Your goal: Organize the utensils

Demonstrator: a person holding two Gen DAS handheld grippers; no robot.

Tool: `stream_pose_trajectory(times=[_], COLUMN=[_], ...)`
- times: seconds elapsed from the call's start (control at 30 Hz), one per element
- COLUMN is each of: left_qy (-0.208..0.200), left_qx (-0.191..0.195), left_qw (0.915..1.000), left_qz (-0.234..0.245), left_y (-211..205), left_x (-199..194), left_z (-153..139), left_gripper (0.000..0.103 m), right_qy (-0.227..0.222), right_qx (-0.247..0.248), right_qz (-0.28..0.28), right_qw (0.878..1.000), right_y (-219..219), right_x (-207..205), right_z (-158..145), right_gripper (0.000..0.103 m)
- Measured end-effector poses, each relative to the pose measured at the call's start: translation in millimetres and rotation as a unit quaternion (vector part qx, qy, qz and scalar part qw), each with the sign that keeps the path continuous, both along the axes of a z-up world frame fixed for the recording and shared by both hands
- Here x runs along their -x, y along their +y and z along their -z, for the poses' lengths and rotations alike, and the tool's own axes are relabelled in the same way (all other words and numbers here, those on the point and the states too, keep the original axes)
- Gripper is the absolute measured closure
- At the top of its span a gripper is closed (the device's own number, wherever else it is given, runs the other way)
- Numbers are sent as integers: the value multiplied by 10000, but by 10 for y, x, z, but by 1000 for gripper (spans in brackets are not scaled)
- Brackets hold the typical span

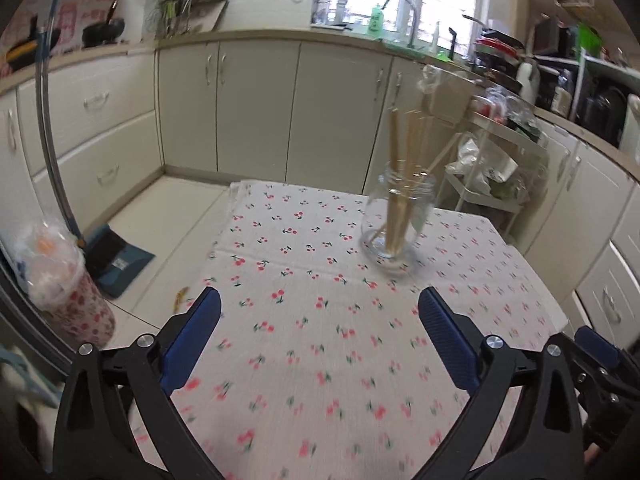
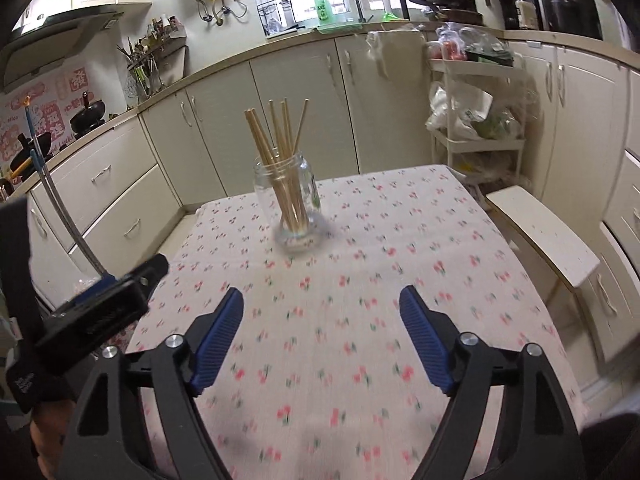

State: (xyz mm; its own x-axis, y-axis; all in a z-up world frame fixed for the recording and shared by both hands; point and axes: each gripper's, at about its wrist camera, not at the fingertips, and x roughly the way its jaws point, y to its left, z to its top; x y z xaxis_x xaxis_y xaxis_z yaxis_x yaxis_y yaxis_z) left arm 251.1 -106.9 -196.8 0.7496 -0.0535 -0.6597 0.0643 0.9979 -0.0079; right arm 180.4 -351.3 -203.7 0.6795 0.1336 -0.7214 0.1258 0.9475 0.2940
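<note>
Right wrist view shows the clear glass jar standing upright on the cherry-print tablecloth, toward the far side of the table, with a bundle of pale wooden chopsticks leaning inside it and fanning out above the rim. No chopstick or other utensil can be seen lying loose on the cloth in either view, so the sorting looks finished, or close to it, and the step in hand reads as a clean retreat from the jar

The right gripper has its blue-padded jaws spread wide with nothing between them, only cloth showing below. The left gripper is likewise spread as wide as it goes and empty; from its own camera the jar sits ahead and to the right, well apart from the pads. In the right wrist view the left gripper also shows at the left edge as a black body, clear of the jar

To do this well, both hands should pull back along their own lines and keep the open jaws away from the chopstick tops, which lean outward and could be caught by a passing finger. The jar is light glass on a loose cloth, so a snag on a stick or a tug on the fabric could tip it. Both frames are blurred, so the exact chopstick count cannot be told
</note>
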Motion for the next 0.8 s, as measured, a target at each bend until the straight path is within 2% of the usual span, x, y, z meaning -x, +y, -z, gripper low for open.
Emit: stream_pose_trajectory(times=[0.17,0.27,0.43,0.67,0.8], left_qy=[43,247,269,346,322], left_qx=[-175,-119,-216,-380,-370], left_qw=[9996,9994,9994,9985,9985], left_qz=[239,205,63,-203,-239], left_y=[-17,37,149,268,308], left_x=[513,799,1282,1901,2237], left_z=[-405,-612,-974,-1359,-1537], left_gripper=[8,8,8,8,8], right_qy=[41,150,260,250,163], right_qx=[-56,-79,-233,-412,-258], right_qz=[-34,-115,-138,-164,-195], right_qw=[10000,9998,9993,9987,9993], right_y=[7,64,148,299,363], right_x=[389,672,1151,1794,1982], right_z=[-390,-648,-990,-1233,-1375], right_gripper=[14,10,8,7,7])
